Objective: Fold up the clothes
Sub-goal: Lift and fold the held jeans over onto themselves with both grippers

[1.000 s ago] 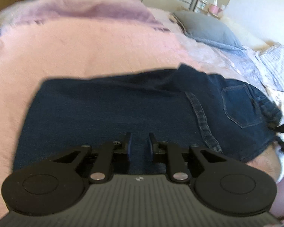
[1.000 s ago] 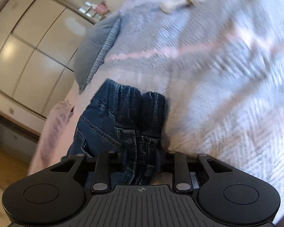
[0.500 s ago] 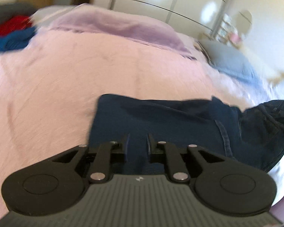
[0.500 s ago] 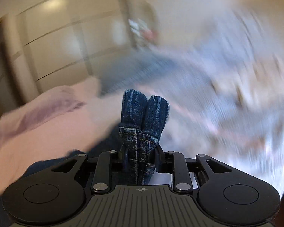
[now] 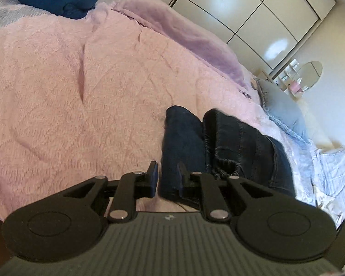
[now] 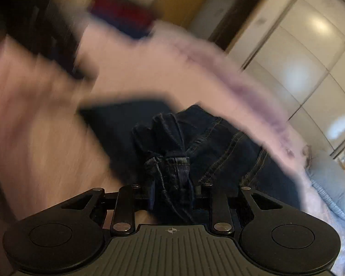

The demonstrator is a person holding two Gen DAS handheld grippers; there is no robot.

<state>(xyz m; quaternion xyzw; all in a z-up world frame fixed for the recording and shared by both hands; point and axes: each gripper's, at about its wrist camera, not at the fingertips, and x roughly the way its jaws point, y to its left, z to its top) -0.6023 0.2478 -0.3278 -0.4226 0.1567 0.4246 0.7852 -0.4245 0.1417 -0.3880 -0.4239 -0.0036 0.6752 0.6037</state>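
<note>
Dark blue jeans [image 5: 241, 142] lie doubled on the pink bedspread [image 5: 80, 92]. In the left wrist view my left gripper [image 5: 167, 174] stands narrow, shut on the left fold of the denim at its near end. Beside it, the right fold ends in a frayed hem [image 5: 225, 168]. In the blurred right wrist view my right gripper [image 6: 171, 192] has a bunched hem of the jeans [image 6: 168, 161] filling the gap between its fingers. Its jaws are opening, and the pads still touch the denim.
A stack of folded red and blue clothes [image 5: 55, 0] sits at the far left of the bed. A lilac blanket [image 5: 191, 36] lies along the far edge, with a grey pillow [image 5: 285, 112] and striped bedding [image 5: 333, 168] to the right. White wardrobe doors [image 5: 253, 11] stand behind.
The right gripper swung the hem bundle from the striped bedding across to the pink side, rolling as it went. The jeans went from spread flat to doubled. The left gripper shifted to their left edge.
</note>
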